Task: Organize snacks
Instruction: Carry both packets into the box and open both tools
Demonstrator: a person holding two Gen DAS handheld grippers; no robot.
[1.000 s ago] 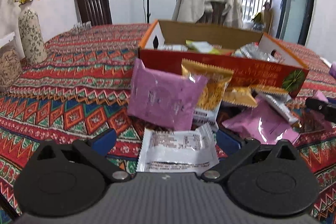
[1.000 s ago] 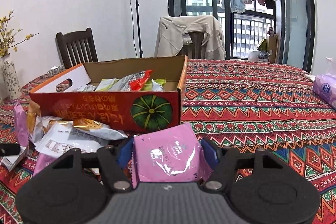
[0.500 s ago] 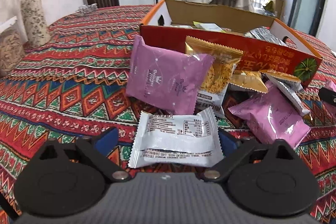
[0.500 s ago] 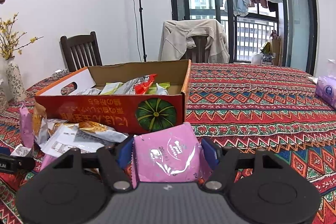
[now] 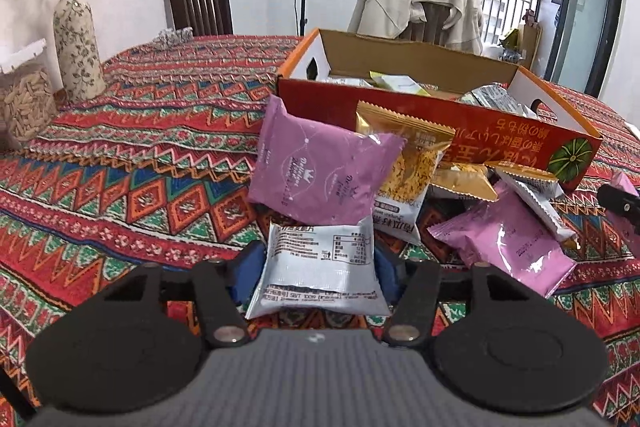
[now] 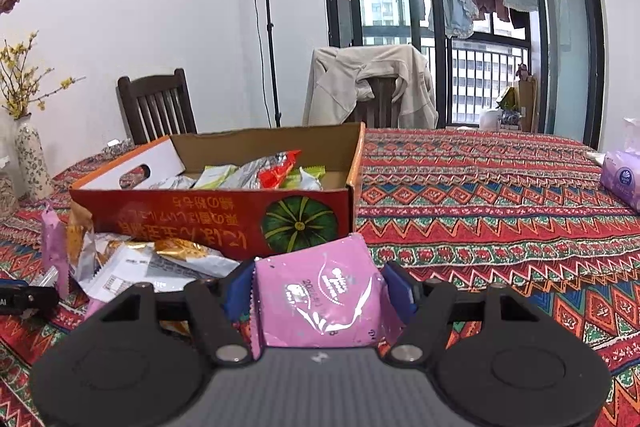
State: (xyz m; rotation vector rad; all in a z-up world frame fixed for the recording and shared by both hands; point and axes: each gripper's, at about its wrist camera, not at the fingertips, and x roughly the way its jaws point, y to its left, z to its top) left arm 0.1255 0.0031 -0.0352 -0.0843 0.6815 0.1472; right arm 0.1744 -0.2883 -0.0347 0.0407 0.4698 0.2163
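Note:
My left gripper (image 5: 318, 269) is shut on a silver-white snack packet (image 5: 318, 267), held just above the tablecloth in front of the snack pile. Beyond it a large pink packet (image 5: 320, 179) and a yellow packet (image 5: 408, 163) lean on the red cardboard box (image 5: 440, 125), with another pink packet (image 5: 508, 247) flat to the right. My right gripper (image 6: 318, 291) is shut on a pink snack packet (image 6: 320, 303), near the box's pumpkin-printed front corner (image 6: 298, 223). The box (image 6: 224, 219) holds several packets.
A patterned cloth covers the table (image 5: 140, 155). A floral vase (image 5: 76, 43) and a jar (image 5: 24, 99) stand at the far left. A purple tissue pack (image 6: 622, 181) lies at the right. Chairs (image 6: 156, 107) stand behind the table. Loose packets (image 6: 160, 259) lie left of the right gripper.
The left gripper closed onto the silver-white packet and lifted it slightly. The right gripper rose a little, still holding its pink packet.

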